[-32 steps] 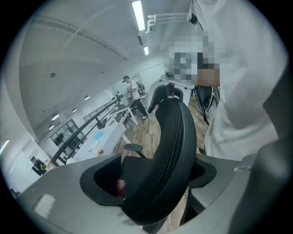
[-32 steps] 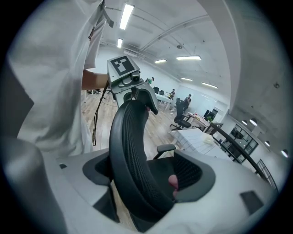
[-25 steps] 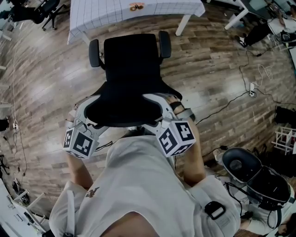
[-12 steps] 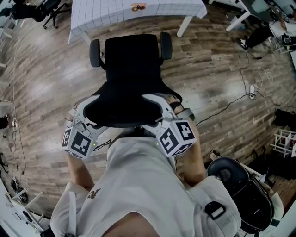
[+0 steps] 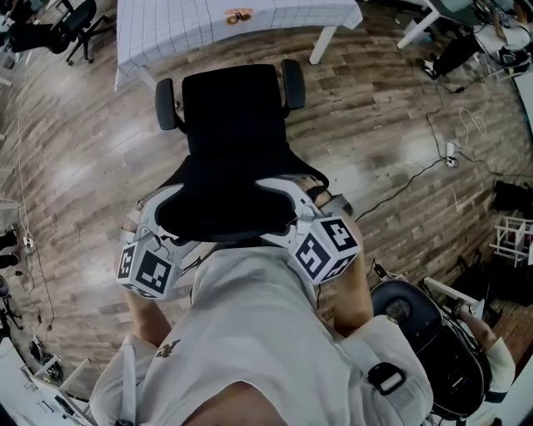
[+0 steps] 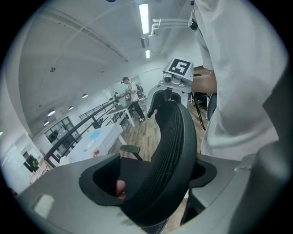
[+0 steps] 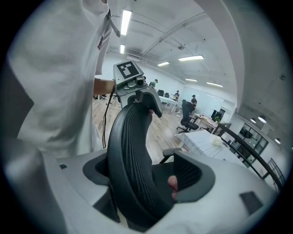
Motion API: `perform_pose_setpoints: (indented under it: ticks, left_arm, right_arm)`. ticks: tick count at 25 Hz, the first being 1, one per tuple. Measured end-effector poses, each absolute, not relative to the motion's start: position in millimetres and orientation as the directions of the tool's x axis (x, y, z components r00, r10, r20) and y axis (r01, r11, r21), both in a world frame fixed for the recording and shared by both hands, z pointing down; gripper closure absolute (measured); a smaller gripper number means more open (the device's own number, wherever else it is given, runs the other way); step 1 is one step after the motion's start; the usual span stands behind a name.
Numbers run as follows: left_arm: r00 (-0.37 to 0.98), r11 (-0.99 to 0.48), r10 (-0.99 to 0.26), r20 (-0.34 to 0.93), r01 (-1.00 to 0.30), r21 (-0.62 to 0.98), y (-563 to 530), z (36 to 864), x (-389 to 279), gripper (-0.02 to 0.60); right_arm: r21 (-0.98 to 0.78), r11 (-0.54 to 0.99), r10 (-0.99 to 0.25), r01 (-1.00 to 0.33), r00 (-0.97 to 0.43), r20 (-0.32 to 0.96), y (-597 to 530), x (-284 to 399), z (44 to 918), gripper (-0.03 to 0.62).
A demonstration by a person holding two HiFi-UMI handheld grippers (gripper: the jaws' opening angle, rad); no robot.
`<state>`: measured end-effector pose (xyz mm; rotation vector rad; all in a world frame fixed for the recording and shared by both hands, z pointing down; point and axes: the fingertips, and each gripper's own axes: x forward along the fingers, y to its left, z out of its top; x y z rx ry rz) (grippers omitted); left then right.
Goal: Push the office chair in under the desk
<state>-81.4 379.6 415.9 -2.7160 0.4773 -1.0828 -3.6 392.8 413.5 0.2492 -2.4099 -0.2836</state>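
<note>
Office chair [image 5: 237,116] has barely shifted; the push has hardly started.
It stands mid-frame, short of the desk [image 5: 166,29] at top; left gripper [image 5: 162,204] and right gripper [image 5: 293,200], jaws wide apart, straddle its backrest [image 5: 225,204].

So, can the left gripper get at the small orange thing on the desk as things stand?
Probably not. The left gripper straddles the backrest, and the whole chair stands between it and the desk, where the orange thing lies.
</note>
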Motion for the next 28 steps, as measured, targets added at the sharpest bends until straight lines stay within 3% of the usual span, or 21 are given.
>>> perform_pose_setpoints:
  ticks: [28]
  left_arm:
    - [0.674,-0.939,-0.343,0.654,-0.226,-0.259,332.0,417.4,-53.4,0.172]
  right_arm:
    - [0.246,0.968,-0.196,-0.042,-0.737,0.647,343.4,25.0,417.4,0.229]
